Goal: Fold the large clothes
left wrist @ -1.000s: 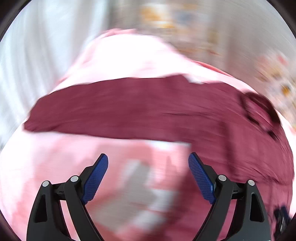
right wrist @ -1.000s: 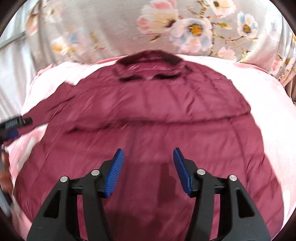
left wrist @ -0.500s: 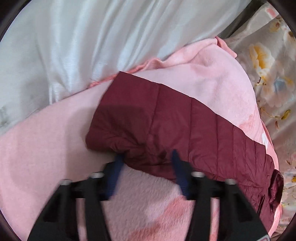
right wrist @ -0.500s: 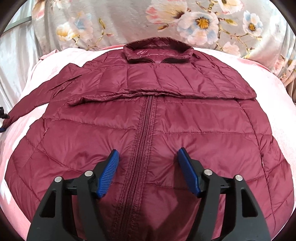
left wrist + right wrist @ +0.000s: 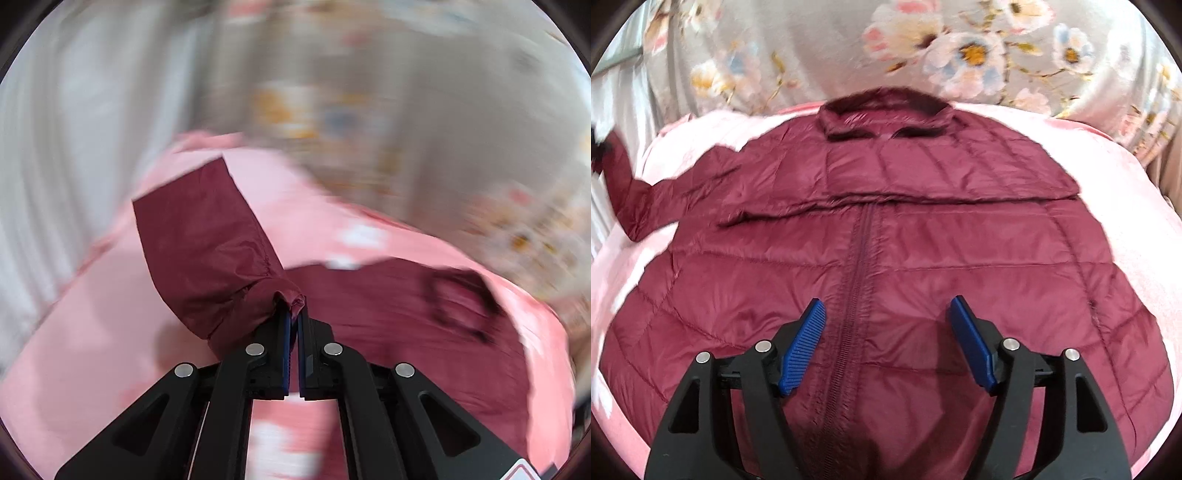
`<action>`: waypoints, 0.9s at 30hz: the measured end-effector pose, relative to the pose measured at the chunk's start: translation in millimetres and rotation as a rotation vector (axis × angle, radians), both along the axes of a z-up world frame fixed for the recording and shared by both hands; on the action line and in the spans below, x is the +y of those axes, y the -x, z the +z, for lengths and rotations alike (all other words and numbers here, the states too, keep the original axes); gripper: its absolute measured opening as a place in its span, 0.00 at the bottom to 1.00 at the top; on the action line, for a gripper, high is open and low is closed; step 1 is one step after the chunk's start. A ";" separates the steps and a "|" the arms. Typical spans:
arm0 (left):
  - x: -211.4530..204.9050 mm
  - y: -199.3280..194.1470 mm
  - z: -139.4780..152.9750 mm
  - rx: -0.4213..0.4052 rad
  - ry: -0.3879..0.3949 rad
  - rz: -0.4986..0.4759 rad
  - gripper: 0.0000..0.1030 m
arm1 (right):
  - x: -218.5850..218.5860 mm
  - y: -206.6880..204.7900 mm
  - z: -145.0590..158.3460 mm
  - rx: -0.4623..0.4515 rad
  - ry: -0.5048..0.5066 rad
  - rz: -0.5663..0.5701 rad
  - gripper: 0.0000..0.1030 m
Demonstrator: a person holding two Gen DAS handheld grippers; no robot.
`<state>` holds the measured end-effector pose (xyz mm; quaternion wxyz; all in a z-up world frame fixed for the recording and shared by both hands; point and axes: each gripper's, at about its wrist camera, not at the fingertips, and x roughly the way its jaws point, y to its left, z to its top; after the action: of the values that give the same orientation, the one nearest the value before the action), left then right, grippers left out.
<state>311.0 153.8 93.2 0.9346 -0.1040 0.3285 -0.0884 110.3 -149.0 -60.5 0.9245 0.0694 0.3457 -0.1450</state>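
At left of the right wrist view, a maroon sleeve (image 5: 626, 192) rises off a pink blanket (image 5: 1115, 192). The left tongs (image 5: 293, 314) are clamped on that sleeve's cuff (image 5: 290, 297). Filling the frame's centre, the maroon puffer jacket (image 5: 923, 236) lies flat, zipped, collar toward the top. At lower centre, the right tongs (image 5: 886, 314) hover spread apart above its zipper (image 5: 855, 295).

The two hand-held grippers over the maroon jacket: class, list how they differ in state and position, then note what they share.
1. The left hand-held gripper is shut, pinching the sleeve cuff; the right hand-held gripper is open and holds nothing.
2. The left one lifts the sleeve off the pink blanket; the right one hangs above the jacket body, straddling the zipper.
Shared: black frames with blue ribbed pads.
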 end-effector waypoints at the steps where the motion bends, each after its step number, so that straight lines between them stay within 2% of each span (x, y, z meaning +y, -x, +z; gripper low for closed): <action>1: -32.1 8.3 6.9 -0.011 -0.003 -0.068 0.00 | -3.9 6.9 3.0 -0.012 -0.004 -0.019 0.66; 4: -114.0 32.0 9.0 -0.014 0.005 -0.236 0.00 | -19.1 23.3 9.2 -0.020 -0.042 -0.056 0.66; 7: -179.9 46.7 -17.9 0.060 0.004 -0.333 0.07 | -35.2 34.6 14.5 -0.025 -0.078 -0.084 0.66; 8: -194.7 50.1 -28.7 0.085 0.003 -0.347 0.14 | -39.6 38.4 16.9 -0.029 -0.080 -0.096 0.66; 9: -209.8 53.8 -43.6 0.113 -0.001 -0.354 0.28 | -40.8 40.7 18.1 -0.032 -0.078 -0.103 0.66; 10: -214.5 57.5 -52.7 0.129 0.001 -0.345 0.37 | -44.0 42.7 20.9 -0.033 -0.077 -0.106 0.66; 11: -212.8 59.7 -61.9 0.148 0.011 -0.328 0.48 | -44.7 43.4 22.9 -0.034 -0.076 -0.104 0.66; 13: -198.6 67.4 -72.1 0.177 0.081 -0.314 0.54 | -44.6 41.9 29.2 -0.044 -0.071 -0.083 0.66; 15: -168.8 76.7 -75.4 0.184 0.159 -0.305 0.65 | -43.2 36.5 36.6 -0.062 -0.096 -0.053 0.69; 16: -152.2 81.4 -76.2 0.175 0.181 -0.278 0.68 | -42.5 33.1 39.0 -0.073 -0.123 -0.039 0.71; 18: -122.3 89.5 -82.7 0.152 0.207 -0.219 0.69 | -41.5 22.8 41.4 -0.091 -0.176 -0.017 0.73; 19: -111.4 88.4 -88.8 0.163 0.197 -0.185 0.69 | -41.9 12.8 40.9 -0.100 -0.206 -0.006 0.74; 22: -79.1 83.0 -112.1 0.220 0.165 -0.095 0.69 | -48.5 -12.8 38.6 -0.106 -0.244 -0.026 0.74; 25: -52.2 78.9 -140.5 0.282 0.148 -0.035 0.67 | -69.3 -37.2 31.9 -0.106 -0.335 -0.096 0.74; 27: -42.2 77.5 -156.0 0.314 0.166 -0.019 0.67 | -74.4 -46.6 27.7 -0.101 -0.360 -0.104 0.74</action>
<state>233.5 111.5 -62.9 0.8590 -0.1904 0.4631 -0.1065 156.9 -223.4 -32.8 0.9045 0.2585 0.3153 -0.1248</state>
